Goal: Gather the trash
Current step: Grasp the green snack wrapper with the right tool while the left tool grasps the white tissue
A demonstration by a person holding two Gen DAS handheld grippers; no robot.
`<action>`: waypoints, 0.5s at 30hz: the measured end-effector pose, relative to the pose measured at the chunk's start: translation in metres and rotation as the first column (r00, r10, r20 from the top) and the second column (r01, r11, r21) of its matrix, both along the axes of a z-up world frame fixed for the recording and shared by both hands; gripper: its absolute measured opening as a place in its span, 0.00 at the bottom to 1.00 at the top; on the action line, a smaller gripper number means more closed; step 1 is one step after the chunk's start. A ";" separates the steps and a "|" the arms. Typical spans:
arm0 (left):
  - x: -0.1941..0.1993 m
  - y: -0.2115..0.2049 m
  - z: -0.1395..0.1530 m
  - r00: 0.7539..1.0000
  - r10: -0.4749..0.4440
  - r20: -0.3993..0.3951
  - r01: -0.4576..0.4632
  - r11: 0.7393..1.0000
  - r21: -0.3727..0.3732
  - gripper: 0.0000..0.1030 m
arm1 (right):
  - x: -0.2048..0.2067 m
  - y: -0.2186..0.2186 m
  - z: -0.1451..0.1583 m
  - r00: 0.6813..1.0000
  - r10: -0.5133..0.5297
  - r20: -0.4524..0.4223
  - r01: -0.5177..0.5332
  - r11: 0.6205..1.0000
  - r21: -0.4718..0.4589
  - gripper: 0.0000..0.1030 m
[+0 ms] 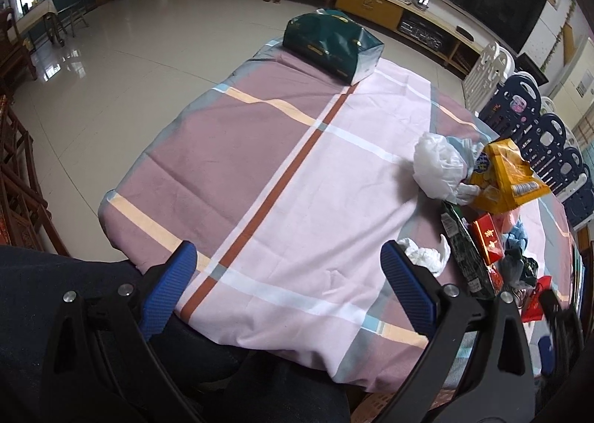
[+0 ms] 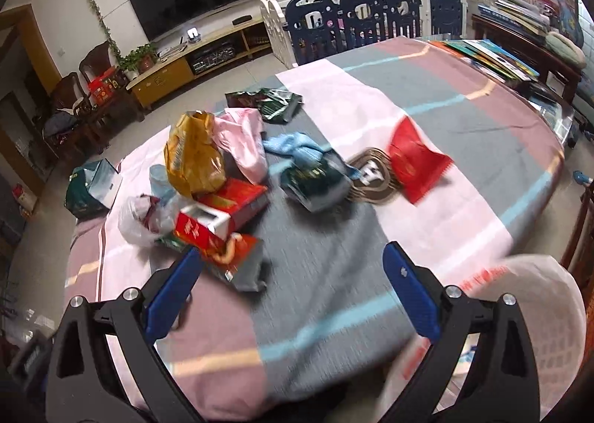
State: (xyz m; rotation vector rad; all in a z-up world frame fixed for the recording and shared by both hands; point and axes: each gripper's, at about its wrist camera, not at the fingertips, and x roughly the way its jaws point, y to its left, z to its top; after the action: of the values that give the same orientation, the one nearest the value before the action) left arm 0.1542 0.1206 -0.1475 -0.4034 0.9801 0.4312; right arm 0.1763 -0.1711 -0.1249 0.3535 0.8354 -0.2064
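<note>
Trash is piled on a table under a checked cloth [image 1: 282, 178]. In the right wrist view I see a yellow snack bag [image 2: 193, 159], a red box [image 2: 237, 200], a small red and white carton [image 2: 198, 224], a crumpled white plastic bag [image 2: 139, 219], a dark green packet [image 2: 315, 182], a red wrapper [image 2: 414, 163] and a blue cloth [image 2: 293, 146]. My right gripper [image 2: 293, 263] is open above the cloth, just short of the pile. My left gripper [image 1: 287, 259] is open over the bare near edge, with the yellow bag [image 1: 501, 174], white bag [image 1: 440, 165] and crumpled tissue [image 1: 427, 256] to its right.
A dark green gift bag [image 1: 330, 44] stands at the table's far end. A white mesh-like bag [image 2: 531, 330] fills the lower right of the right wrist view. Books [image 2: 493, 55] lie at the table's far right. A child fence [image 2: 364, 22], TV cabinet [image 1: 408, 15] and wooden chairs surround the table.
</note>
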 end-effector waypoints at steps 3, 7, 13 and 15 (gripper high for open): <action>0.001 0.003 -0.002 1.000 0.009 -0.007 -0.010 1.000 -0.013 0.96 | 0.029 0.008 -0.009 1.000 0.005 -0.017 -0.005 1.000 -0.001 0.93; 0.001 0.005 -0.001 1.000 0.025 -0.001 -0.025 1.000 -0.011 0.96 | 0.055 0.020 -0.025 0.998 0.031 -0.052 -0.031 1.000 0.001 0.93; 0.002 0.009 -0.004 0.999 0.053 -0.007 -0.053 0.998 -0.021 0.96 | 0.064 0.039 -0.036 0.992 0.111 -0.062 -0.108 0.993 0.040 0.70; 0.002 0.010 -0.006 0.998 0.059 -0.013 -0.059 0.998 -0.024 0.96 | 0.064 0.048 -0.041 0.983 0.165 -0.085 -0.162 0.986 0.041 0.46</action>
State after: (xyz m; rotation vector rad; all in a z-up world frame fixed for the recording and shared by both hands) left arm 0.1558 0.1306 -0.1534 -0.4530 0.9881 0.4760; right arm 0.2407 -0.1232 -0.1655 0.3074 0.9517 -0.0551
